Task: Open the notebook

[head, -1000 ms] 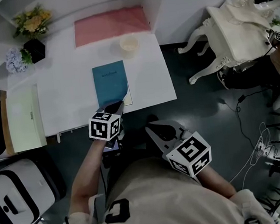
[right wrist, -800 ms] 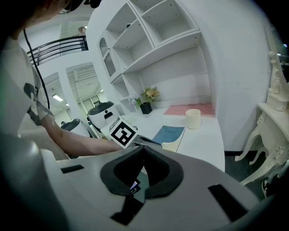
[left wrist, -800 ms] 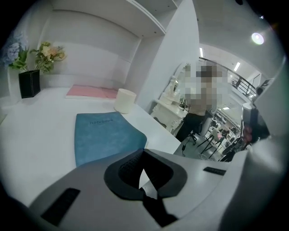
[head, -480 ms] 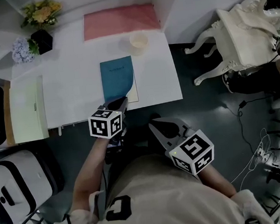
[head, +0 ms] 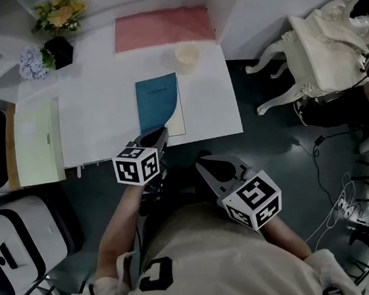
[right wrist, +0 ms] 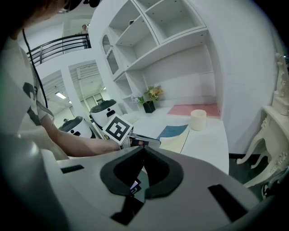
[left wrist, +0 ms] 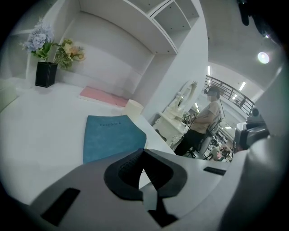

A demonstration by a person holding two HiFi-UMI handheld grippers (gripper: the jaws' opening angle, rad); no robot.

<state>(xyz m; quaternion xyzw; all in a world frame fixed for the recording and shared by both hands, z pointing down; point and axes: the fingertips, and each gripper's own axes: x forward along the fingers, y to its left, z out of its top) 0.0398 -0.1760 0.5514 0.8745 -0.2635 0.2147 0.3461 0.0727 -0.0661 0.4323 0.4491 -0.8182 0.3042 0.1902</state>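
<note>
A teal notebook [head: 156, 100] lies on the white table [head: 94, 114], near its front edge. My left gripper [head: 162, 132] is shut on the near right corner of the notebook's cover, which curls upward. A cream page [head: 178, 120] shows under the raised cover. In the left gripper view the teal notebook [left wrist: 110, 137] runs right up to my left gripper [left wrist: 143, 151], whose jaws are pressed together. My right gripper [head: 203, 168] hangs off the table over the dark floor; seen from its own camera, my right gripper [right wrist: 144, 151] is shut with nothing in it.
A cream cup [head: 187, 56] stands just beyond the notebook, with a pink mat [head: 163, 28] behind it. A black vase of flowers [head: 61, 50] and a pale green book [head: 37, 140] sit to the left. A white ornate chair [head: 322, 48] stands to the right of the table.
The left gripper has risen a little with the cover corner, and more of the cream page shows under the cover. The right gripper has stayed where it was.
</note>
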